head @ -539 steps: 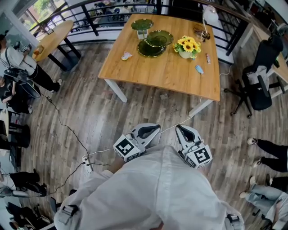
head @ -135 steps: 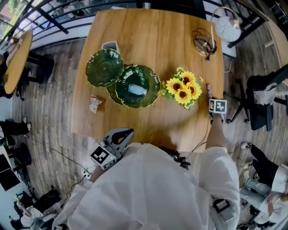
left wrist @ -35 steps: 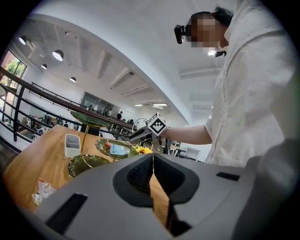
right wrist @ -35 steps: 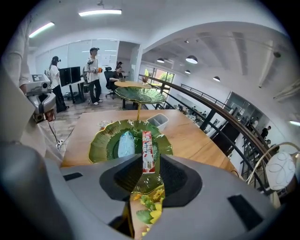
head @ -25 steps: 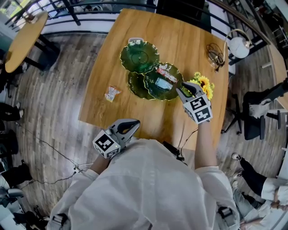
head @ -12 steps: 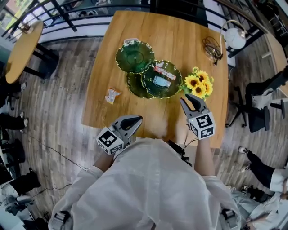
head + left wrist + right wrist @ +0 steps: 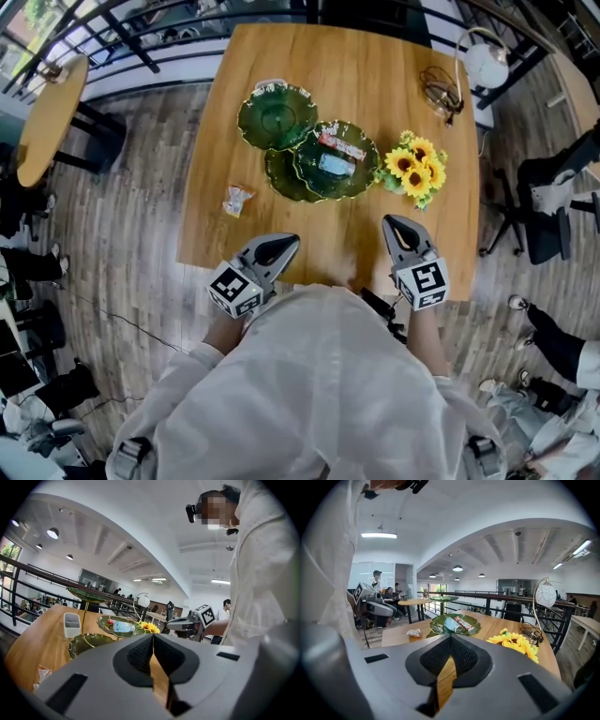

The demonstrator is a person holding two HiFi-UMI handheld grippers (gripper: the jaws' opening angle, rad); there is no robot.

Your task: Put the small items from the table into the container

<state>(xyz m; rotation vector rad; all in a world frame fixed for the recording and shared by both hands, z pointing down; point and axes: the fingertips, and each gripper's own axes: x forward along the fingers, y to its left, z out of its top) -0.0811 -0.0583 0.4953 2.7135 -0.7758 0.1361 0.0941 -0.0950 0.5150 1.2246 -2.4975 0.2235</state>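
- The small crinkled foil snack packet [image 7: 235,199] lies flat on the light wooden desk [image 7: 375,56]. It is close to the desk's left edge, toward the near left corner and well apart from everything else.
- The green scalloped glass dish [image 7: 352,190] sits mid-desk. It already holds a pale blue packet [image 7: 331,164] and a red-and-white wrapped bar [image 7: 342,145], so we judge the foil packet to be the last piece to collect.
- We expect the packet to be very light, soft and crackly, with a slick skin. It should crumple rather than resist, and could skate along the wood if nudged from one side only.
- We would take it across its puffed middle or by a gathered crimped end, coming from above. A gentle pinch should do, since nothing in it looks breakable.
- The dish looks brittle and stands on a thin stem, so we would drop the packet in without knocking the rim.
- The left tongs [image 7: 284,244] are clenched with nothing in them, hovering at the near edge and nearer the packet.
- The right tongs [image 7: 395,225] are likewise clenched and empty, near the bunch of yellow sunflowers [image 7: 415,171].
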